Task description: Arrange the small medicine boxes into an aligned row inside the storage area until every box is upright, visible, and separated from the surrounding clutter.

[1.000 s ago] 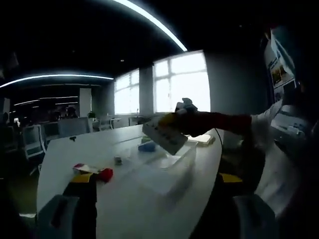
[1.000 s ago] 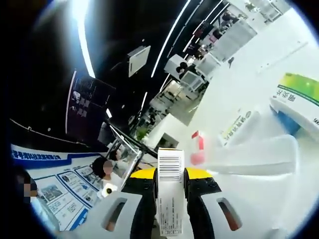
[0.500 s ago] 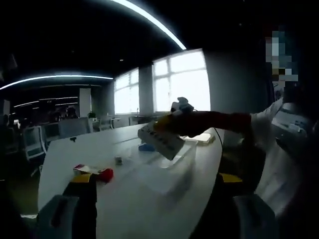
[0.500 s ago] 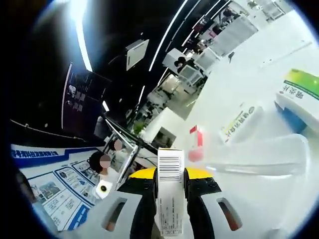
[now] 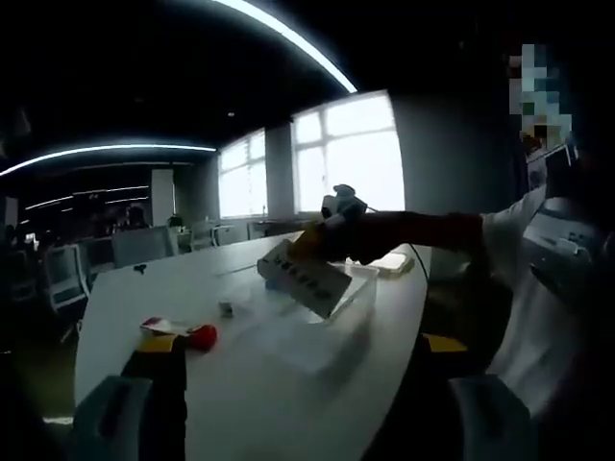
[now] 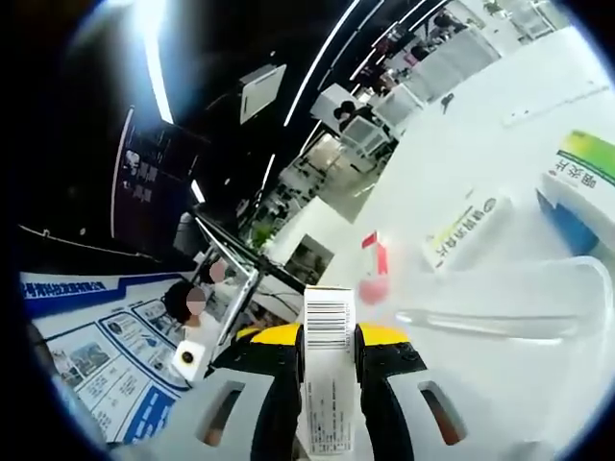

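Note:
In the right gripper view my right gripper (image 6: 329, 338) is shut on a white medicine box (image 6: 329, 384) with a barcode on its end. Past it, a green-and-white box (image 6: 588, 175) and a flat white box (image 6: 467, 230) lie by the clear storage bin (image 6: 500, 309). A red box (image 6: 377, 254) lies further off. In the left gripper view the right gripper (image 5: 338, 206) holds the white box (image 5: 302, 279) tilted above the clear bin (image 5: 332, 331). My left gripper (image 5: 300, 423) is open, low over the table with nothing between its jaws.
A white oval table (image 5: 173, 288) carries a red and yellow packet (image 5: 183, 335) and a small item (image 5: 228, 308) left of the bin. A person's red sleeve (image 5: 418, 234) reaches in from the right. Office chairs and bright windows stand behind.
The right gripper has carried the white box a little left and lower over the bin, and the box now covers the blue one behind it. The left gripper has stayed still.

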{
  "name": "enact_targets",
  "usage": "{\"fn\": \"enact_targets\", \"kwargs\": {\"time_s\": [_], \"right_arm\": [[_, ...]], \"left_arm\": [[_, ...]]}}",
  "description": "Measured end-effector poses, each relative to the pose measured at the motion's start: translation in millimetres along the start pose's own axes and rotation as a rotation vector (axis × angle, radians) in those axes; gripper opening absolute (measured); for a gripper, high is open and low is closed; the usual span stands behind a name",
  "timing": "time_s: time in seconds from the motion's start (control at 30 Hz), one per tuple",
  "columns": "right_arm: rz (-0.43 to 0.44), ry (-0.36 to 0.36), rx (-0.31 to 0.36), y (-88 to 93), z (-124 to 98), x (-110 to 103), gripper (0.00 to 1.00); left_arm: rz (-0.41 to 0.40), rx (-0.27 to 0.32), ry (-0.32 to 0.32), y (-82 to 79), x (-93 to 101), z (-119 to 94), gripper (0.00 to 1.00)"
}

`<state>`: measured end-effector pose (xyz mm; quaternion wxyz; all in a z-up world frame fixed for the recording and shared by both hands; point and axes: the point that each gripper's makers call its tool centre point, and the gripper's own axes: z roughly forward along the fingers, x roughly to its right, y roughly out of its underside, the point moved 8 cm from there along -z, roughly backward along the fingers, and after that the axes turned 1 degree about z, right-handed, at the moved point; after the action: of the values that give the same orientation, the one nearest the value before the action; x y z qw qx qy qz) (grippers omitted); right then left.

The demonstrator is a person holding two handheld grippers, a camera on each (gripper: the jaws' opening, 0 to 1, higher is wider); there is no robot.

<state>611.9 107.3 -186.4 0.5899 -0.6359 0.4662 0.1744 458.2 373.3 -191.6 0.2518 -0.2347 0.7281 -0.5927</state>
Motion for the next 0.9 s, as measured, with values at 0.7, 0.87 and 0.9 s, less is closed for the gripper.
{"fn": "enact_targets", "kwargs": {"time_s": [0.7,0.87,0.9], "right_arm": [[0.026,0.045,-0.048,6.1,9,7,0.19],[0.033,0.048,-0.064,9.3,12,11,0.19],[0.036,0.048,-0.067,9.8,13,12,0.19]], "left_arm": [[0.012,0.018,-0.010,-3.1,-2.5,-4,0.99],[0.009,0.014,-0.016,-1.4,-5.0,-5,0.99],[0.010,0.014,-0.016,-1.3,-5.0,-5,0.99]]}}
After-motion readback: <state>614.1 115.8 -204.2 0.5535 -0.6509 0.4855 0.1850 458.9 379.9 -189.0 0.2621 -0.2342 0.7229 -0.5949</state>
